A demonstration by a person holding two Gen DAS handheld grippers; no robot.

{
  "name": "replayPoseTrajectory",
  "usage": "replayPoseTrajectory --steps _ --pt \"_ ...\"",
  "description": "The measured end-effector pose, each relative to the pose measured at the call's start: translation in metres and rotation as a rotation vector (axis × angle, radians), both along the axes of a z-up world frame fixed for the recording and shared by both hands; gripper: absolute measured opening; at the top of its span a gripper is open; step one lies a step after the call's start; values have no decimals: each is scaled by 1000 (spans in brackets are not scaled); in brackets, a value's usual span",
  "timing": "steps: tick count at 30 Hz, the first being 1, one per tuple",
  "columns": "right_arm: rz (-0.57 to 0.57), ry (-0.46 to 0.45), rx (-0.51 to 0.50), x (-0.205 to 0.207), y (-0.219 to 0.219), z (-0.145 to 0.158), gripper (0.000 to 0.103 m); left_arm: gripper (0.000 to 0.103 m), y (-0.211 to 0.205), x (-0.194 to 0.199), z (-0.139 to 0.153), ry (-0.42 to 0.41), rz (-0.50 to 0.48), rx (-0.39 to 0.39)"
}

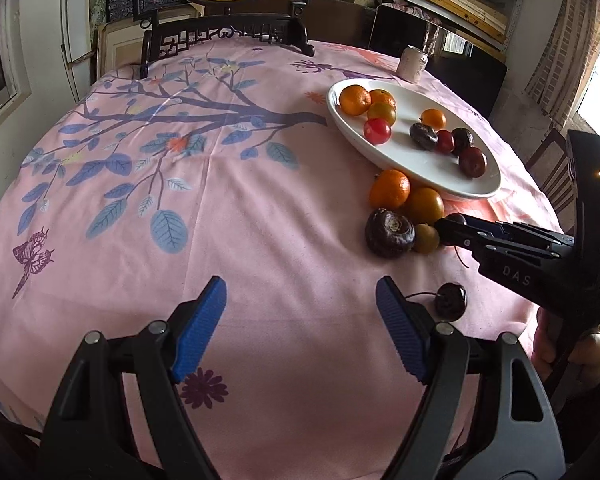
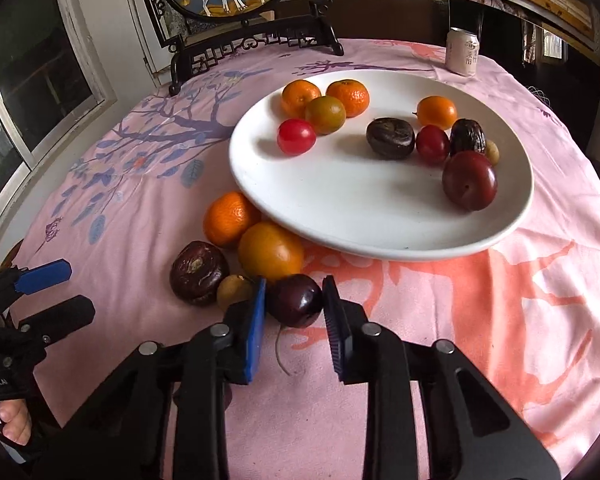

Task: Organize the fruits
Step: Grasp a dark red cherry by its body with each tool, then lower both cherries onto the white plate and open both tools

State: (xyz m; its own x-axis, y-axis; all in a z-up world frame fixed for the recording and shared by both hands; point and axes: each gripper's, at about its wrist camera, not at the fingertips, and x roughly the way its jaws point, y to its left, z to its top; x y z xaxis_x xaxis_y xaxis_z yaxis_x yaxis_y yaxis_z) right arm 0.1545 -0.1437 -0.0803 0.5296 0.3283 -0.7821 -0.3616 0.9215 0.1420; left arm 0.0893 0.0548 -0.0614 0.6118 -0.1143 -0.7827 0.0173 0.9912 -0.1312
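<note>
Our right tool (image 2: 294,306) pinches a dark plum (image 2: 295,300) low on the surface, the plate (image 2: 340,208) just ahead, and it could squirt out or nudge the longan (image 2: 234,291) beside it, while our left tool (image 1: 300,320) hangs spread, idle.

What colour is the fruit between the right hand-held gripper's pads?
Dark purple-red fruit, stem trailing; clearest in the right wrist view.

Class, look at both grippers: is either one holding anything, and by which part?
The right gripper clamps a dark cherry across its round sides, on the tablecloth; its stem trails free behind. The left gripper is open, holding nothing.
</note>
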Motion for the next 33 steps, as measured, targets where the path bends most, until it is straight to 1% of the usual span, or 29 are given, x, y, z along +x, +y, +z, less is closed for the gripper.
replayPoseTrajectory --steps 1,4,8,10,13,14,15,16,18,20,22,23,24,26,33 --pt "-1 -10 -16 -4 0 2 28 79 -4 -1 0 2 -11 2" --pt "1 -10 15 -19 -11 10 28 79 -18 -2 0 9 -42 15" --pt "-34 -47 33 -51 -36 22 28 79 -47 -4 -4 24 -120 31" --pt "-70 -57 31 -63 -52 22 28 79 -63 -2 -9 36 -146 54" --pt "-106 -52 39 -75 -71 18 28 77 -83 3 -19 73 -171 64" --pt "-113 -51 45 -78 -76 17 28 75 -88 4 -21 82 -178 66" --pt "-121 -51 54 -81 -81 17 28 69 -94 4 -24 90 -185 75" --pt "-125 -52 62 -83 -85 17 28 67 -100 5 -26 96 -191 84" --pt "-132 -55 77 -86 -91 17 28 67 -108 6 -26 86 -192 105" --pt "-135 -58 89 -87 -96 16 28 66 -113 10 -26 86 -189 102" --pt "-136 -55 97 -88 -98 15 28 53 -116 13 -27 79 -179 115" --pt "-135 -53 102 -88 -99 14 28 37 -118 14 -27 72 -174 133" --pt "-133 -51 106 -89 -99 14 28 29 -119 14 -26 69 -178 132" --pt "-131 -50 111 -91 -99 13 28 29 -117 14 -24 71 -183 103" --pt "-120 -55 109 -93 -92 16 28 29 -113 6 -18 54 -189 84"
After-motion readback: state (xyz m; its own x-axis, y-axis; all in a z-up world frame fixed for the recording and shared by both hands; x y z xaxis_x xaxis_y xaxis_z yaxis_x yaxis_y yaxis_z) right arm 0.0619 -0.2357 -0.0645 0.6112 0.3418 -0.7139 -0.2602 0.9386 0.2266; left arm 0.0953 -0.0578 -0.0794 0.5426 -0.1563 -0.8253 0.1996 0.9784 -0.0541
